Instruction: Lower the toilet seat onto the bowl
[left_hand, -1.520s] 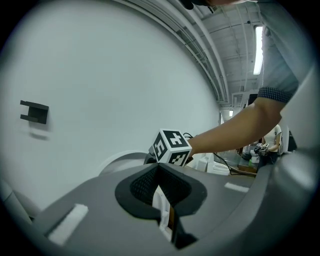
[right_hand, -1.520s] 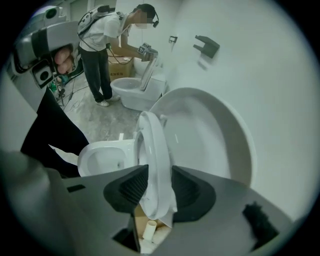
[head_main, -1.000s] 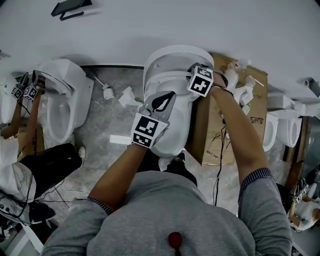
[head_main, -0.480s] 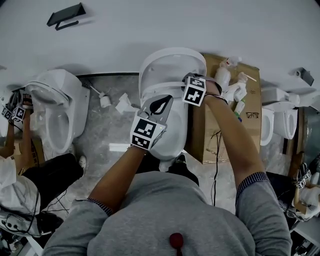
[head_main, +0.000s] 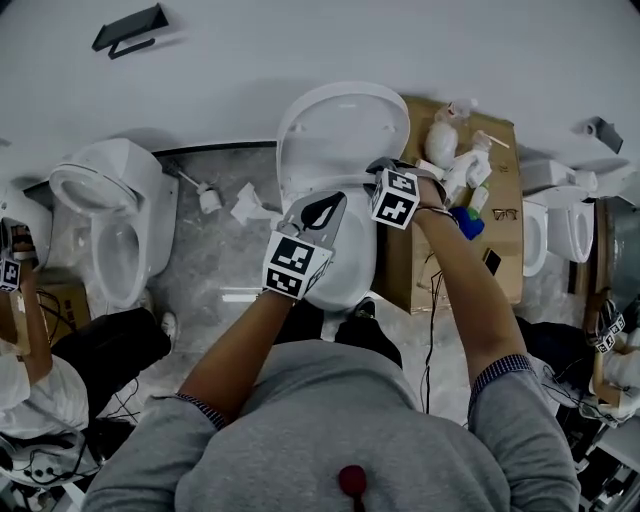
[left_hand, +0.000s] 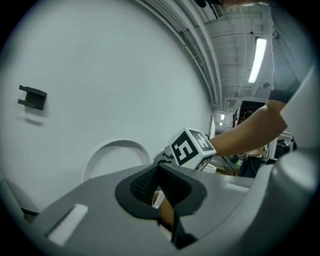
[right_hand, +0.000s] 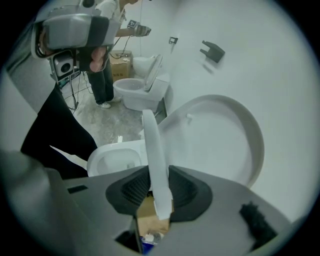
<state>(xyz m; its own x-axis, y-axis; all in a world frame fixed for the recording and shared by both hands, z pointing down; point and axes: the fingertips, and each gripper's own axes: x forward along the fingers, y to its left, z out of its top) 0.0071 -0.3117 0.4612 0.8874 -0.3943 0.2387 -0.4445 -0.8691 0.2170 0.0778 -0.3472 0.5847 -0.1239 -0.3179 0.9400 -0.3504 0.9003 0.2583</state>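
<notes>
So the job's roughly half done, I'd say. The toilet seat (right_hand: 152, 160) is off the lid (right_hand: 225, 135) and stands almost on edge above the bowl (right_hand: 107, 150). There's a clear wedge of space between seat and lid behind it, and an equally clear gap down to the bowl rim in front. The lid itself is leaning back against the wall behind the bowl and doesn't need touching. The right gripper (right_hand: 156, 189) is doing the work from the right side of the bowl, pointing steeply down. The seat's rim runs straight between its jaws, and the pads look to be right up against both faces, so I'm reading it as a pinch on the seat. That said, those jaws have just been opening a little, so the hold is probably on the loose side. The left gripper (left_hand: 160, 187) hangs over the front of the bowl, roughly level and aimed at the wall. Its fingers are spread a bit with nothing between them, only a bit of cardboard showing through the gap, so it's along for the ride. What's left is the second half of the swing: bring the seat forward and down until it lies flat on the bowl, then let go. My guess is the loose pinch is the thing to watch, since the seat could slip out and slam.
</notes>
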